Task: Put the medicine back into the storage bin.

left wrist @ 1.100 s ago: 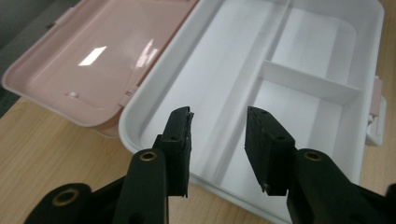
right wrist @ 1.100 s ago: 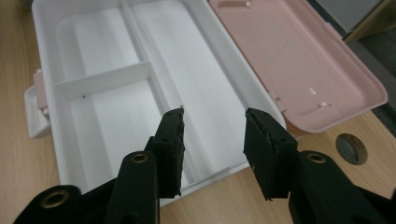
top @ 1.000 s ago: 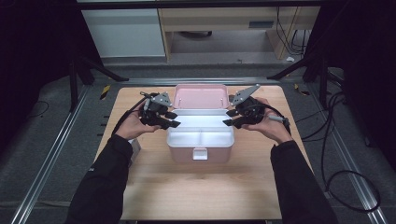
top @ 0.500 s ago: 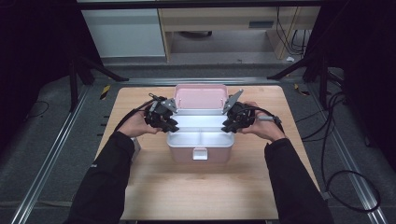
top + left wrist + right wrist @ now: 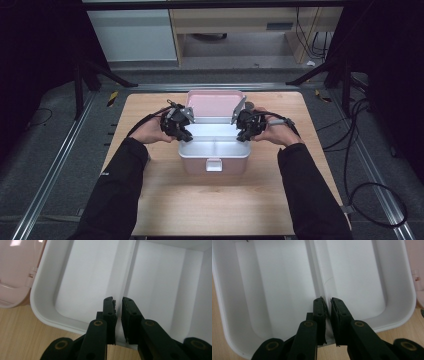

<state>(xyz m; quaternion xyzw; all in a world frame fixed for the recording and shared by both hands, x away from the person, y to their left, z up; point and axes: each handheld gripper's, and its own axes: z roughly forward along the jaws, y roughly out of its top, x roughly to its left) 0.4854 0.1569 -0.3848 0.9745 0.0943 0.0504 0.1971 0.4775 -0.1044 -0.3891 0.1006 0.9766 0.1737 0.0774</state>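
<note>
flanking a smooth white divided box [image 5: 215, 147], left gripper [image 5: 118, 302] and right gripper [image 5: 329, 302] both nearly closed, empty.

The box [image 5: 65, 290] looks like smooth white plastic, its pink lid [image 5: 15, 270] glossy. The table [image 5: 210, 200] is matt pale wood.

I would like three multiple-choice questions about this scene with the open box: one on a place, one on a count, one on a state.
1. Where is the left gripper?
A. at the box's left side
B. on the floor
C. behind the lid

2. How many compartments has the white box?
A. one
B. two
C. four

3. How is the pink lid?
A. shut
B. taken off
C. open, behind the box

Answers: 1 A, the high view shows it at the left rim. 2 B, one divider splits the inside. 3 C, it stands raised at the back edge.
</note>
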